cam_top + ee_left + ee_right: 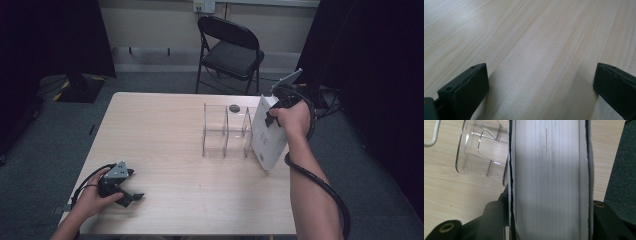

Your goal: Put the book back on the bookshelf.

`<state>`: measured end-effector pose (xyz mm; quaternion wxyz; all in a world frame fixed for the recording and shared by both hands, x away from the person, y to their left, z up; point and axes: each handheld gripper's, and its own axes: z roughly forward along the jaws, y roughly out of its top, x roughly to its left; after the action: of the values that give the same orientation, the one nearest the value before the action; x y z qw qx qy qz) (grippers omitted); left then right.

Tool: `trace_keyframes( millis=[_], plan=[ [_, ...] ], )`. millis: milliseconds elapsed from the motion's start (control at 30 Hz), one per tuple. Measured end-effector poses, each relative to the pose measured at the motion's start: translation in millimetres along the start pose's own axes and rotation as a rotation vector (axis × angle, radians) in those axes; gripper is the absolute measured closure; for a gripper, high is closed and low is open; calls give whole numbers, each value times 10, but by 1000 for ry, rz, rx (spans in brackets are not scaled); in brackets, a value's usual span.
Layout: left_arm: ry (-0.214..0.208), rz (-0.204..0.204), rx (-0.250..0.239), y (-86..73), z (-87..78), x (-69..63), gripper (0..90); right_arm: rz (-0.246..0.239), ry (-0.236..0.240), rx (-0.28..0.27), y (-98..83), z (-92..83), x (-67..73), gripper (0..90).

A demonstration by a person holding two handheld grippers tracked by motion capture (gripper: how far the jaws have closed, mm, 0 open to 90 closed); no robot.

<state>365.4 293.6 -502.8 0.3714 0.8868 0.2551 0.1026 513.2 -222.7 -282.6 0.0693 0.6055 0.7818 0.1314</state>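
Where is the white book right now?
In the high view the white book stands tilted at the table's right side, clamped in the right gripper, just right of the clear divider rack.

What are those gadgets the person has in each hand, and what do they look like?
Each is a small black hand-held tool. The left gripper carries a grey three-cornered plate; its two fingers are chunky black blocks with small screw holes. The right gripper has the same plate and brass-ringed holes. A thick black cable trails from each. The forearms are bare, no sleeves.
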Motion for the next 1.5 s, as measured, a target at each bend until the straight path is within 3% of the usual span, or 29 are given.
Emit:
trace_keyframes(
  millis=[667,867,1500],
  plan=[
    [-1,2,-1,0,1,2,0,24,-15,-11,118,86,47,520],
    [-6,3,-6,0,5,4,0,9,-19,-8,143,95,44,519],
    [-11,3,-7,0,7,5,0,36,-3,-17,217,151,29,519]
  ],
)
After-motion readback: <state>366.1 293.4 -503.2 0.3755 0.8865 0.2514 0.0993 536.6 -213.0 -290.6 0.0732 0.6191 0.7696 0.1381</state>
